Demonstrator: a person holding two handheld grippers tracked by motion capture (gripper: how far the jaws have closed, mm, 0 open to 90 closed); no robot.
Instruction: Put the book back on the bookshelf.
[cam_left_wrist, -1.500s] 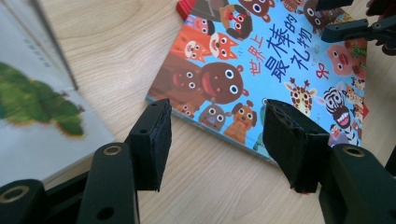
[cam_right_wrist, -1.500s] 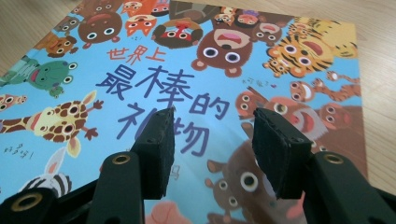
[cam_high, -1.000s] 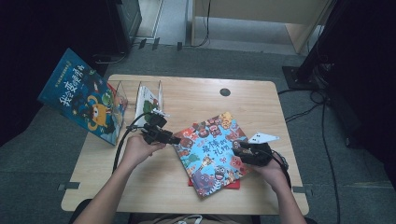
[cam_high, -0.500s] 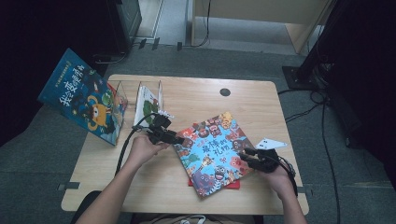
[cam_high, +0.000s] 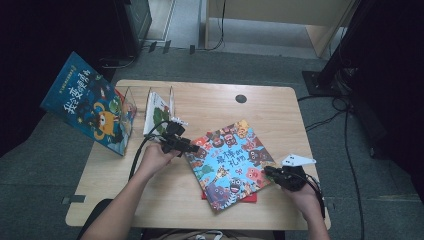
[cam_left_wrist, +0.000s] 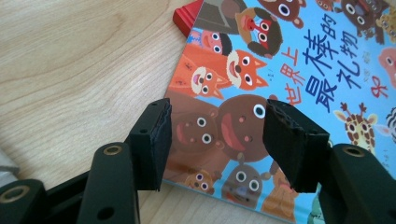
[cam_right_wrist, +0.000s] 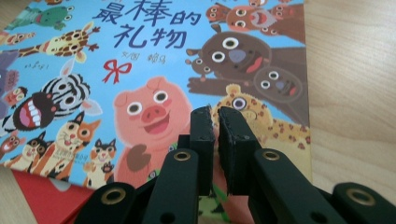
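A picture book (cam_high: 229, 161) with cartoon animals on a blue cover lies flat at the table's middle, on top of a red book (cam_high: 235, 198). My left gripper (cam_high: 191, 148) is at its left corner. In the left gripper view it (cam_left_wrist: 215, 116) stands open, its pads apart over the cover (cam_left_wrist: 299, 70), with the red book (cam_left_wrist: 187, 16) showing beyond. My right gripper (cam_high: 268, 173) is at the book's right edge. Its jaws have just been closing, and in the right gripper view it (cam_right_wrist: 215, 112) is almost together above the cover (cam_right_wrist: 149, 70), with nothing seen between them.
A second blue book (cam_high: 87, 107) leans off the table's left side against a clear rack (cam_high: 131, 97). Another book (cam_high: 157, 112) stands in that rack. A round cable hole (cam_high: 241, 98) sits at the back. Bare wood (cam_high: 150, 200) lies in front of the left arm.
The right gripper slid toward the near right edge of the animal book and its jaws came together. The left gripper sank slightly at the left corner, still open.
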